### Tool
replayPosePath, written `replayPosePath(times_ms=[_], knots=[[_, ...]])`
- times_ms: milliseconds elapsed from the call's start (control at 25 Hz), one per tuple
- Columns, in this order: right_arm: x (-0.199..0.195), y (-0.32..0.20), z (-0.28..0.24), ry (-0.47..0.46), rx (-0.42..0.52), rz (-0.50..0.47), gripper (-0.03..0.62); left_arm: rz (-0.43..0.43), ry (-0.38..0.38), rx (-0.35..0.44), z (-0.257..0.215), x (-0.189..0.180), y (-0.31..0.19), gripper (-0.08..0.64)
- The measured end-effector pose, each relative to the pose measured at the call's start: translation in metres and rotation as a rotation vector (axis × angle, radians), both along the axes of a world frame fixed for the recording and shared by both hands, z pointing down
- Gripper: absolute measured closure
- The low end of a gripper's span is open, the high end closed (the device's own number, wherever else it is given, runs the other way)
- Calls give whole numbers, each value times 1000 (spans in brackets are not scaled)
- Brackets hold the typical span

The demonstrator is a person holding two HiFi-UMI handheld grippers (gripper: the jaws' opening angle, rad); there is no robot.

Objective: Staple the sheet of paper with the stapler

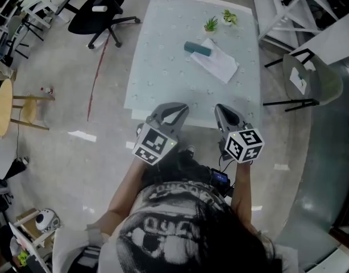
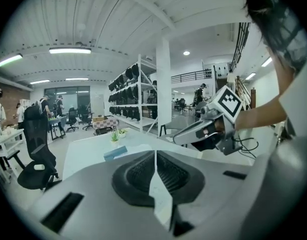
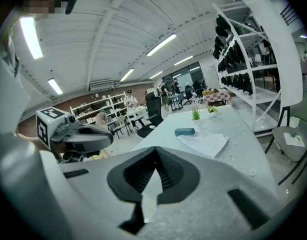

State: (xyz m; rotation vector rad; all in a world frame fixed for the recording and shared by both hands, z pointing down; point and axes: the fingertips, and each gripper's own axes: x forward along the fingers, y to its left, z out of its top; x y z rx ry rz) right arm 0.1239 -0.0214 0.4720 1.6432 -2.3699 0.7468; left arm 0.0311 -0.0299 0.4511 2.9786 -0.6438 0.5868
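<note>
Sheet of paper (image 1: pixel 219 62): flat on the counter (image 1: pixel 163 73), its far-left corner against the stapler; no staple shows.
Stapler (image 1: pixel 197 49): lying at that corner, with neither gripper on it.
Progress: apparently nothing done yet; reaching the stapler, feeding the sheet in and pressing all remain.
Left gripper (image 1: pixel 174 108): jaws together, empty, well short of the stapler, over the counter's near edge.
Right gripper (image 1: pixel 222 109): jaws together, empty, equally far from the stapler.
Plants (image 1: pixel 219 20): two small pots just beyond the stapler.

Jaws of the left gripper (image 2: pixel 155 152) together, teal stapler (image 2: pixel 115 153) on table (image 2: pixel 85 159) beyond.
</note>
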Motion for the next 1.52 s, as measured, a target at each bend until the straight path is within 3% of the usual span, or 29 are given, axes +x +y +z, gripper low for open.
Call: replayPosePath(times_ms=[560,1520], knots=[[-12,68,-21,34,139,-68,603,36,-29,59,-6,13,80,549],[-10,85,-18,62,138,-77,601,40,-8,59,-6,13,106,551]])
